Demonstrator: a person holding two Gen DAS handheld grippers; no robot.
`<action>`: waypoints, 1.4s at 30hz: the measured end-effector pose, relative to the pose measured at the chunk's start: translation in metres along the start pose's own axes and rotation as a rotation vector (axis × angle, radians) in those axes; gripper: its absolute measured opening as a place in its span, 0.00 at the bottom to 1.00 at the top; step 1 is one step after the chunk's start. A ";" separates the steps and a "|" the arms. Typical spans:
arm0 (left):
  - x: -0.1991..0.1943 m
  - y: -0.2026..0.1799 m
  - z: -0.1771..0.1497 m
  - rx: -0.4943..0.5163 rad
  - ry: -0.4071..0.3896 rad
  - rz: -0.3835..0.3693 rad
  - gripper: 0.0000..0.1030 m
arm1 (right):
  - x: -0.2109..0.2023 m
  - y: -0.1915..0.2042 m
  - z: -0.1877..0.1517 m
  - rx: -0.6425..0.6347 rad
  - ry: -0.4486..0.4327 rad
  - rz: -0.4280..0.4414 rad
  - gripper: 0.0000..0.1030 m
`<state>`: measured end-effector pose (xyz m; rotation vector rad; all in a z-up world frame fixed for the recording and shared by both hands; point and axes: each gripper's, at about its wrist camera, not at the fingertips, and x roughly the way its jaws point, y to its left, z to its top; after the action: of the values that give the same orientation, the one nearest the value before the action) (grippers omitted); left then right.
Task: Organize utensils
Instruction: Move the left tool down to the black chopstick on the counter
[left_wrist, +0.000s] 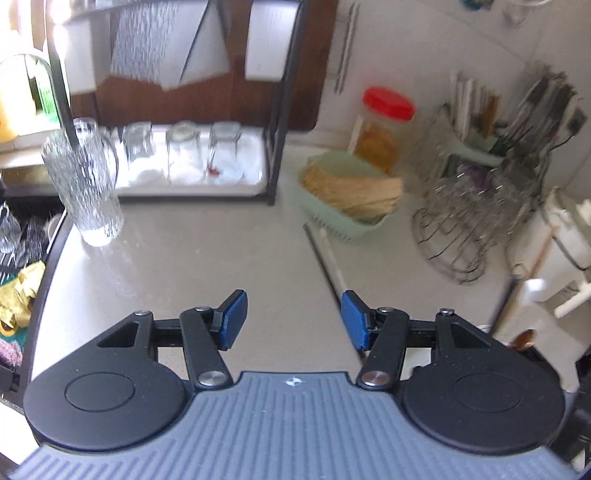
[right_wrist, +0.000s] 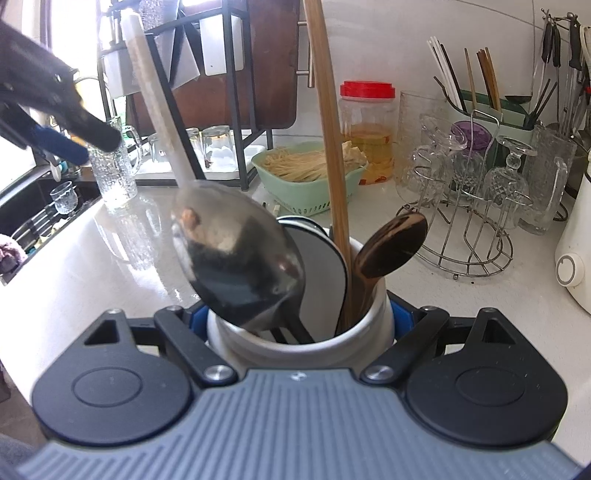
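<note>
Blue pads of the right claw (right_wrist: 300, 325) are pressed against both sides of a white utensil holder (right_wrist: 364, 338), which is gripped at a wide spread. A steel ladle (right_wrist: 236, 258), a wooden spoon (right_wrist: 391, 243) and bamboo chopsticks (right_wrist: 328, 147) are stood inside it. No writing can be read anywhere. The left claw (left_wrist: 294, 320) is held apart, nothing between its pads, above bare pale surface (left_wrist: 207, 258). Two chopsticks (left_wrist: 327, 258) are laid just beside its right pad. A green basket (left_wrist: 351, 225) is set beyond, a ribbed glass (left_wrist: 86, 192) near the sink edge.
</note>
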<state>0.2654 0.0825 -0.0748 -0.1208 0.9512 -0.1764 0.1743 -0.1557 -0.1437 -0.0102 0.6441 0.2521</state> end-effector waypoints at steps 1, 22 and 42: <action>0.010 0.002 0.001 -0.005 0.024 -0.001 0.60 | 0.000 0.000 0.001 0.004 0.006 -0.003 0.88; 0.158 -0.018 0.032 0.063 0.161 -0.132 0.51 | 0.008 0.011 0.010 0.061 0.073 -0.102 0.88; 0.186 -0.050 0.031 0.189 0.201 -0.076 0.17 | 0.008 0.011 0.010 0.092 0.070 -0.114 0.88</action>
<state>0.3916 -0.0038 -0.1966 0.0360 1.1254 -0.3526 0.1832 -0.1424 -0.1398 0.0328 0.7217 0.1117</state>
